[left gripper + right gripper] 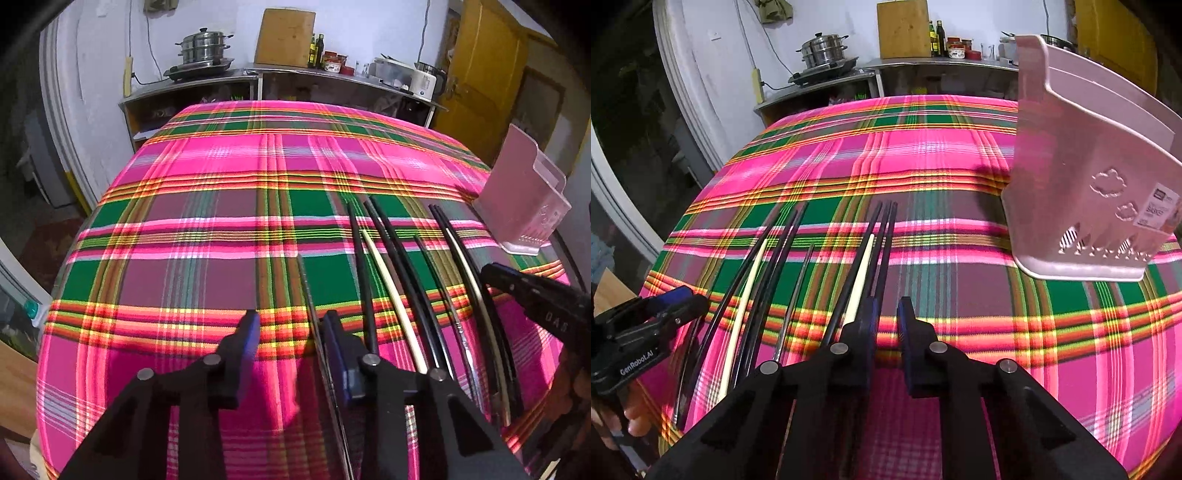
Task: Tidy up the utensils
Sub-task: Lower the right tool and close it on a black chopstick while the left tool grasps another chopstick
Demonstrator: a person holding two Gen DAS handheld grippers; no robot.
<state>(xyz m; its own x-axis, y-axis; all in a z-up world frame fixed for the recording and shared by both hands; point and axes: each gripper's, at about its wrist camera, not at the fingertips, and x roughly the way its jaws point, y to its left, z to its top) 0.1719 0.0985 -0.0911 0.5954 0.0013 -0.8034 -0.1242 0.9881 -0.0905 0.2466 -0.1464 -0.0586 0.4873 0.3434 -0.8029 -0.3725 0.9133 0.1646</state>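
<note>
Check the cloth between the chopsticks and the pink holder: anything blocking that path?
Nothing visible. Only bare plaid tablecloth lies between the chopsticks and the pink holder, which stands upright to their right.

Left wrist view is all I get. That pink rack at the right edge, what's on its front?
Observer: The pink rack has two raised cloud shapes and a paper label on its front.
Operator: Is the other gripper holding anything?
Observer: No. The right gripper shows a narrow gap with nothing in it; a white chopstick lies just left of it in the picture.
Operator: Who holds mine?
Observer: A person's hand shows beneath the left gripper.
</note>
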